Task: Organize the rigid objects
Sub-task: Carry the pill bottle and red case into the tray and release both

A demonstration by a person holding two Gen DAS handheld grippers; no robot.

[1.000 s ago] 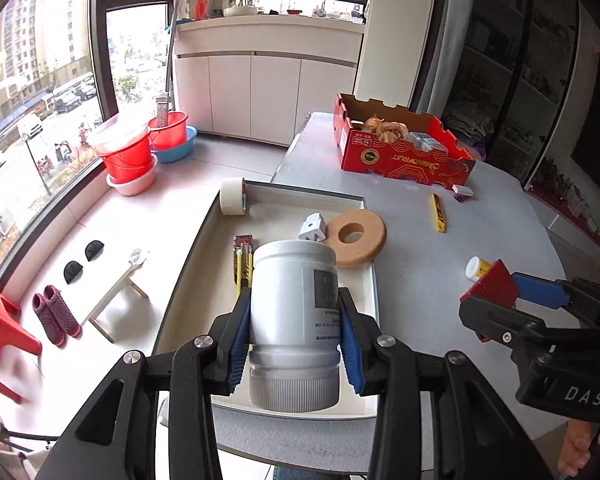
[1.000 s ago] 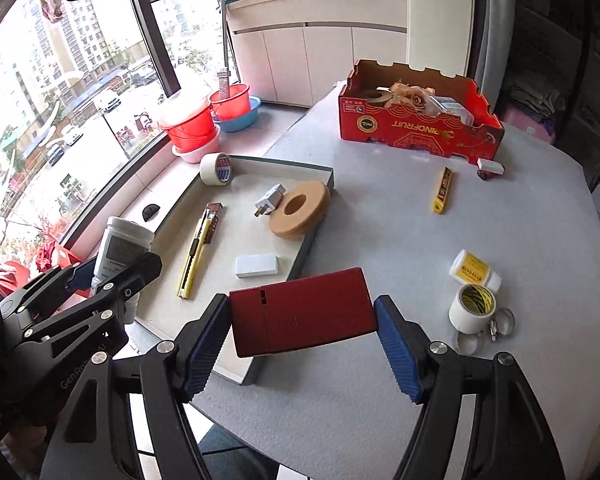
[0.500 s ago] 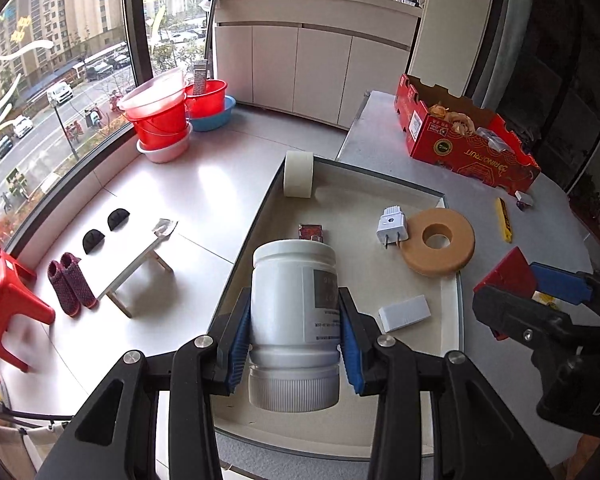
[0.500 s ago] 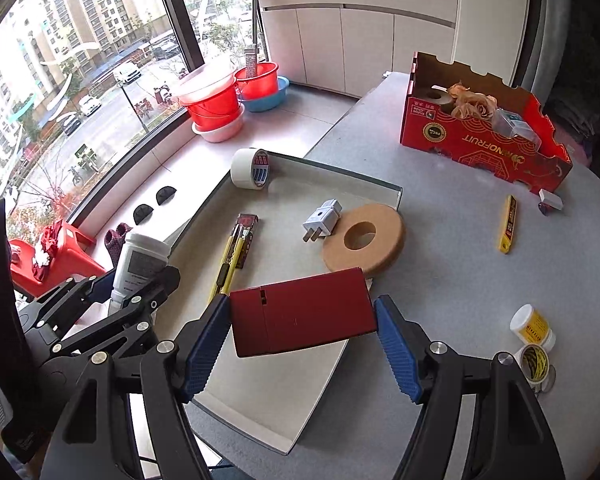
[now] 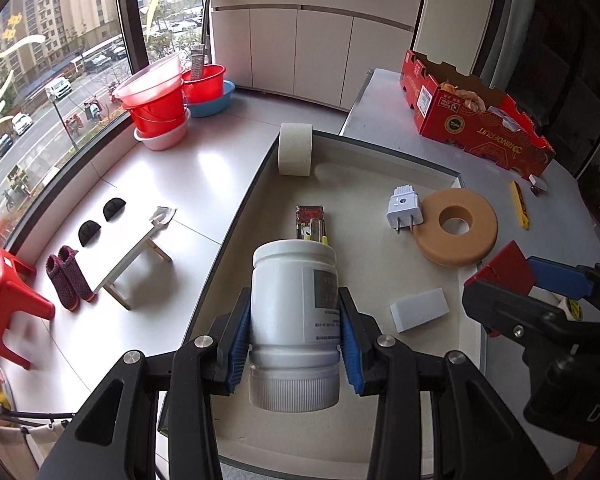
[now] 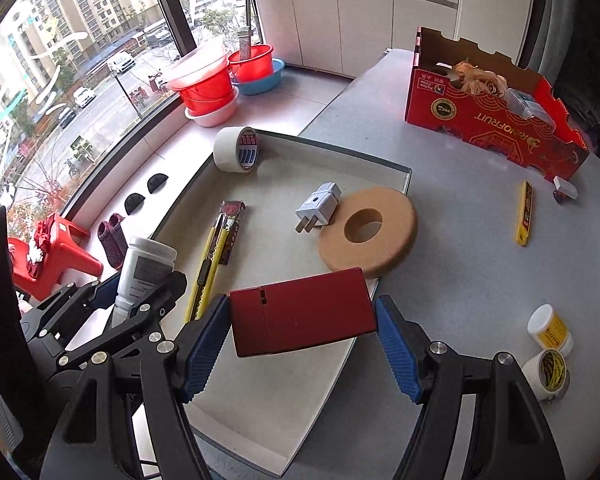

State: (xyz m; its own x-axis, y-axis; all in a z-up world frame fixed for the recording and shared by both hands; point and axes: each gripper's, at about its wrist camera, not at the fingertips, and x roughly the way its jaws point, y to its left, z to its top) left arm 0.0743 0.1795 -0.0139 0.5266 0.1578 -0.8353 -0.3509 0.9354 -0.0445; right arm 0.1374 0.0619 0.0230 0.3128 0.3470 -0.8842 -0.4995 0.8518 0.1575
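Note:
My left gripper (image 5: pixel 294 340) is shut on a white plastic jar (image 5: pixel 294 304), lid toward the camera, held above the near left part of the shallow tray (image 5: pixel 384 148). It also shows in the right wrist view (image 6: pixel 140 276). My right gripper (image 6: pixel 302 340) is shut on a red box (image 6: pixel 302 316), held above the tray's near right edge (image 6: pixel 328 392); the box shows in the left wrist view (image 5: pixel 502 266). In the tray lie a tape roll (image 6: pixel 236 150), a yellow utility knife (image 6: pixel 210 264), a white plug (image 6: pixel 318 206), a tan foam ring (image 6: pixel 366 236) and a white block (image 5: pixel 419 310).
On the table stand a red cardboard box (image 6: pixel 496 108), a yellow cutter (image 6: pixel 524 212), a small white item (image 6: pixel 565 188), a small yellow-label jar (image 6: pixel 550 330) and a tape roll (image 6: pixel 548 372). Left, beyond the table edge, are red basins (image 5: pixel 160 100) and a red stool (image 5: pixel 8 300).
Both grippers moved left and forward over the tray with their loads still held. The jar now sits further over the tray's near left part; the red box is over the near right edge.

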